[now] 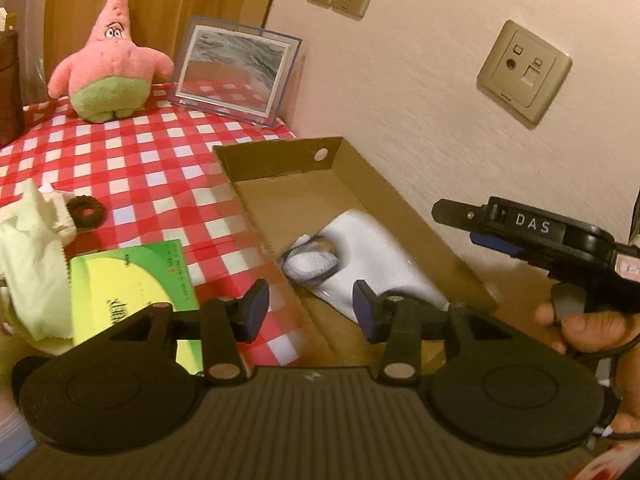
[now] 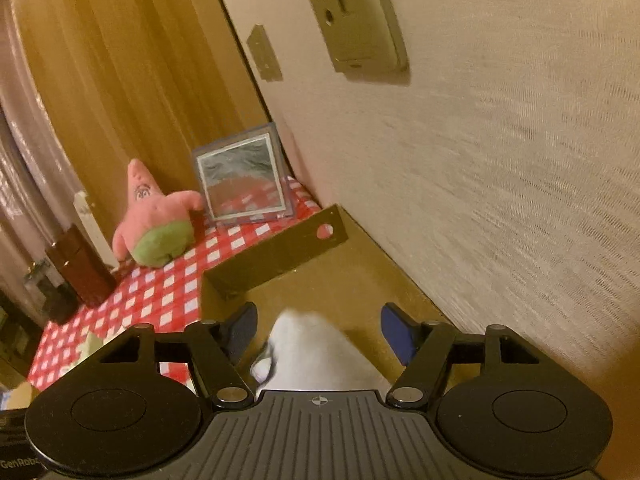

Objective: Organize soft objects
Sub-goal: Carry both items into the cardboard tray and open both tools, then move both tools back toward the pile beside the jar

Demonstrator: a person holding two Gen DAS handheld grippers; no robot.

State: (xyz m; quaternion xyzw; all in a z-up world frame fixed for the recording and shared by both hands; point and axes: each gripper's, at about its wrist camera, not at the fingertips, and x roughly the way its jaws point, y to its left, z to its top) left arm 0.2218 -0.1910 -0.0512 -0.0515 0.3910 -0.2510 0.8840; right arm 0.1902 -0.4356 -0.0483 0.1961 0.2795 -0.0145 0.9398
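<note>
We see a matt brown cardboard box (image 1: pixel 362 184) holding a soft white cloth item (image 1: pixel 372 248), and beside it a red-and-white checked tablecloth (image 1: pixel 140 168) of smooth fabric. The pink and green plush toy (image 1: pixel 110 64) looks fuzzy, while the clear plastic frame (image 1: pixel 236 70) is glossy. The wall (image 1: pixel 420 92) has a fine rough weave, and both grippers' bodies look like matt black plastic.

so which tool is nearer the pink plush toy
Left, though neither is close. The left tool sits over the near edge of the cardboard box, checked cloth between it and the pink plush toy. The right tool hovers over the box, further off.
</note>
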